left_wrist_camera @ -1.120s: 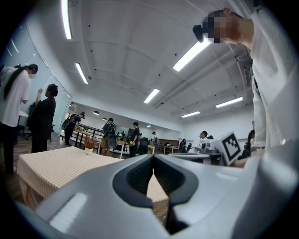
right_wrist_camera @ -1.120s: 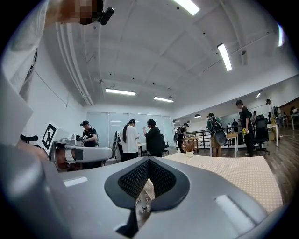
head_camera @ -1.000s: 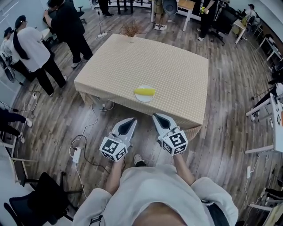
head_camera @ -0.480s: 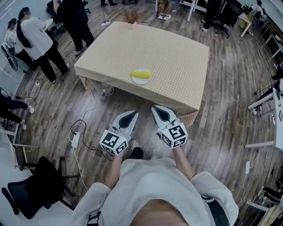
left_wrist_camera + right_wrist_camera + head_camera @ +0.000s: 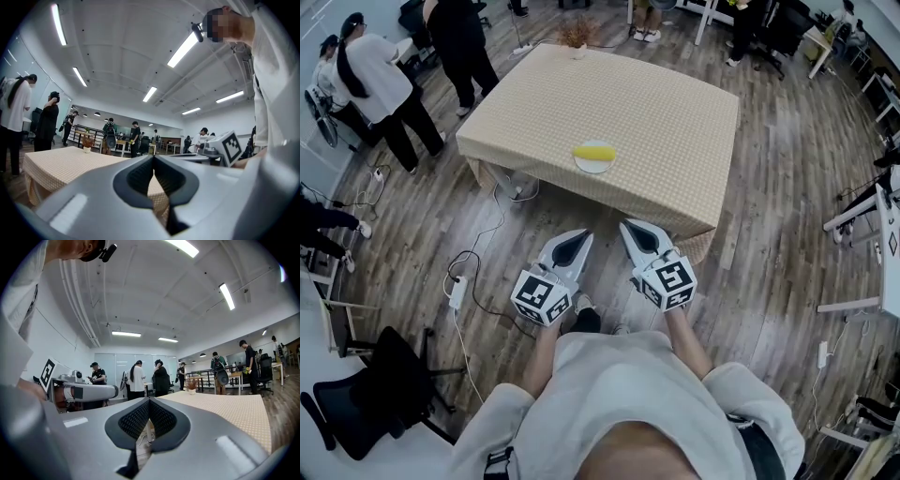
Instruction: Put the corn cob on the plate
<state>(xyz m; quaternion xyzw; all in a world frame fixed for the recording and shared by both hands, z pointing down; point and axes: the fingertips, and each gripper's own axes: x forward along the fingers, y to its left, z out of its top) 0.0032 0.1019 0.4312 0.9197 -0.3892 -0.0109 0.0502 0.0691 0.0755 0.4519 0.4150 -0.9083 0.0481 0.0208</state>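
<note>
Fingers of left gripper (image 5: 581,236) and right gripper (image 5: 627,228) pressed together, empty; corn cob (image 5: 594,152) on plate (image 5: 592,168).

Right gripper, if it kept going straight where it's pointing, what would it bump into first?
Probably the near edge of the table, where its cloth hangs down. The right gripper, shut, points level toward it. Whether it would meet the cloth or skim the top is hard to tell.
</note>
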